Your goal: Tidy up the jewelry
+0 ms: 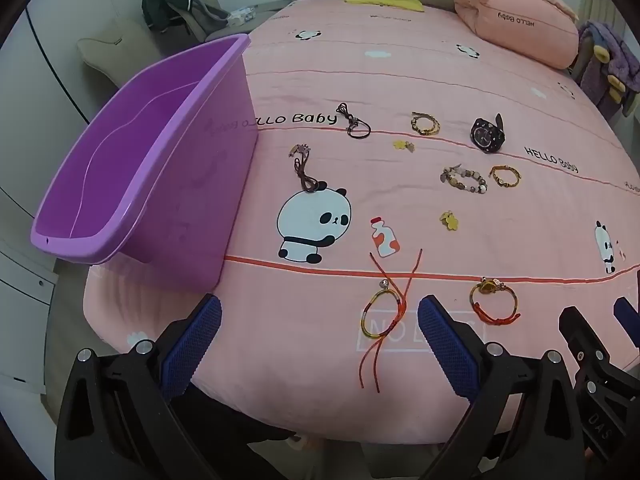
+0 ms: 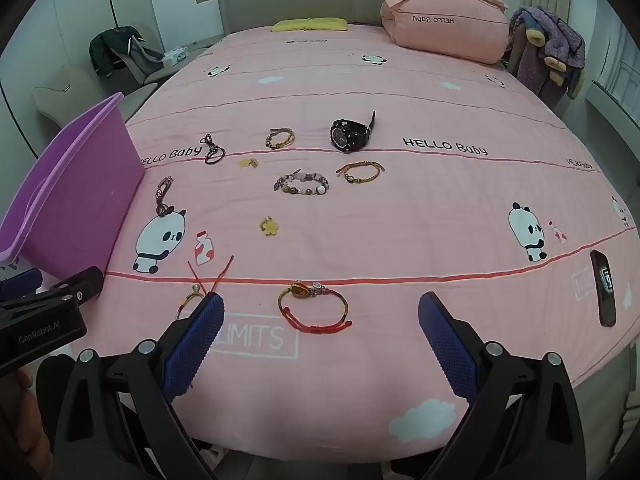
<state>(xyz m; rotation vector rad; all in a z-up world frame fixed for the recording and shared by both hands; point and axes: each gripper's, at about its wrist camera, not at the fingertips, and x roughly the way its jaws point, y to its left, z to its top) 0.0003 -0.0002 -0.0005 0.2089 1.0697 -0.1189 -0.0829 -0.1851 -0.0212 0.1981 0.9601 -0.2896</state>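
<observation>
On bed's right edge, phone (image 2: 603, 288): right-wrist view only.

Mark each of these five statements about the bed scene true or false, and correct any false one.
1. The purple tub already holds jewelry. False: it looks empty.
2. Both tongs are open and hold nothing. True: left tongs, right tongs.
3. The black watch lies on the pink bedspread. True.
4. The red cord bracelet lies inside the tub. False: it lies on the bedspread, near the right tongs.
5. A dark phone lies near the bedspread's right edge. True.
</observation>
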